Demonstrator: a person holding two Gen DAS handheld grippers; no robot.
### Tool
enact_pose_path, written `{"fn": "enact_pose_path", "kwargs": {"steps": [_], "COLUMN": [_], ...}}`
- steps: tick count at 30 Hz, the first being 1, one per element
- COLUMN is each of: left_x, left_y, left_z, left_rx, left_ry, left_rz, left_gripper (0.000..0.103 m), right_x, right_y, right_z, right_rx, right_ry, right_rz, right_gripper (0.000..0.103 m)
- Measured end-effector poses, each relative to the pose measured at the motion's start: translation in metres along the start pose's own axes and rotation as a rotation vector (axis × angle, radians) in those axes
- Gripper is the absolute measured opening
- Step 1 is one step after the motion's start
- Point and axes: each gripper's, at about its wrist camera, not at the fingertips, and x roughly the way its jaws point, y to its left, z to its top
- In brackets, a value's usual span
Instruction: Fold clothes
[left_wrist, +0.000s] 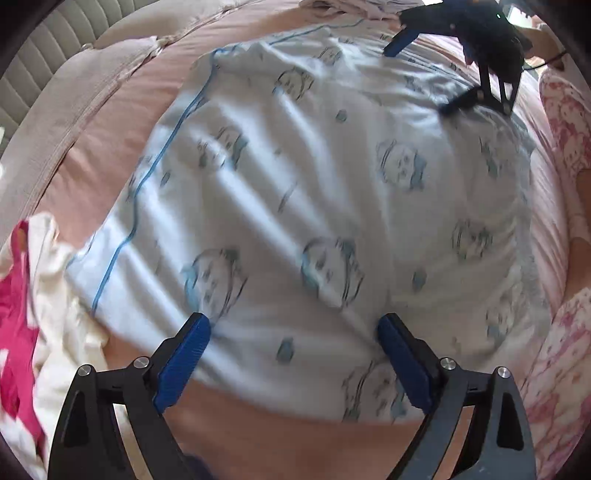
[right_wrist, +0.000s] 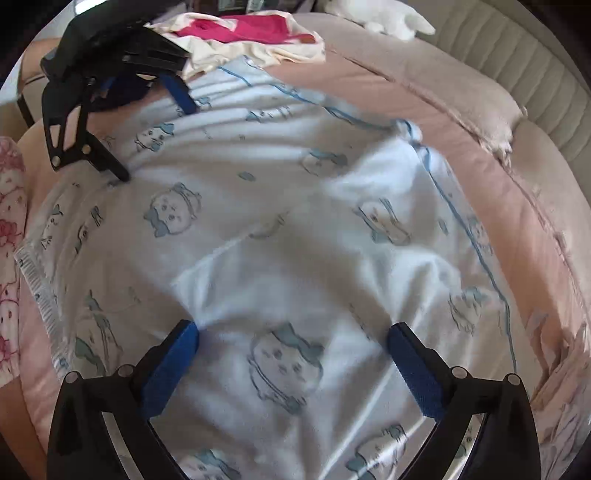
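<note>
a pale blue garment (left_wrist: 314, 184) printed with little cartoon faces is lying spread across the middle of a pink bed sheet (left_wrist: 110, 125), creased, with bars of sunlight falling over it. the left gripper (left_wrist: 293, 325) is hovering over its near edge with jaws wide apart, holding nothing. the right gripper (right_wrist: 293, 332) is hanging over the cloth the same way, jaws apart and empty. a cream and magenta garment (right_wrist: 255, 37) is sitting bunched at one corner of the bed. a beige quilt (right_wrist: 461, 85) is running along the far edge, against a ribbed cream headboard (right_wrist: 524, 66). pink-patterned fabric (left_wrist: 561, 122) is showing at the side.
</note>
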Motion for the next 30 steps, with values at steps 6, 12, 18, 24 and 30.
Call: {"fn": "enact_pose_path", "kwargs": {"steps": [6, 12, 18, 24, 30], "left_x": [-0.032, -0.01, 0.007, -0.031, 0.017], "left_y": [0.013, 0.007, 0.029, 0.058, 0.04], "left_z": [-0.016, 0.039, 0.008, 0.004, 0.034], "left_rx": [-0.052, 0.021, 0.137, 0.077, 0.204], "left_ry": [-0.082, -0.123, 0.041, -0.03, 0.013], "left_rz": [0.015, 0.05, -0.019, -0.035, -0.036], "left_gripper": [0.097, 0.097, 0.1, 0.099, 0.102], "right_x": [-0.034, -0.037, 0.012, 0.017, 0.018], "right_y": [-0.038, 0.008, 0.045, 0.01, 0.04], "right_z": [-0.057, 0.04, 0.095, 0.066, 0.093], "right_rx": [0.112, 0.104, -0.044, -0.018, -0.027], "right_ry": [0.042, -0.192, -0.117, -0.02, -0.117], "right_rz": [-0.033, 0.039, 0.03, 0.02, 0.063], "right_gripper": [0.102, 0.102, 0.101, 0.101, 0.102]}}
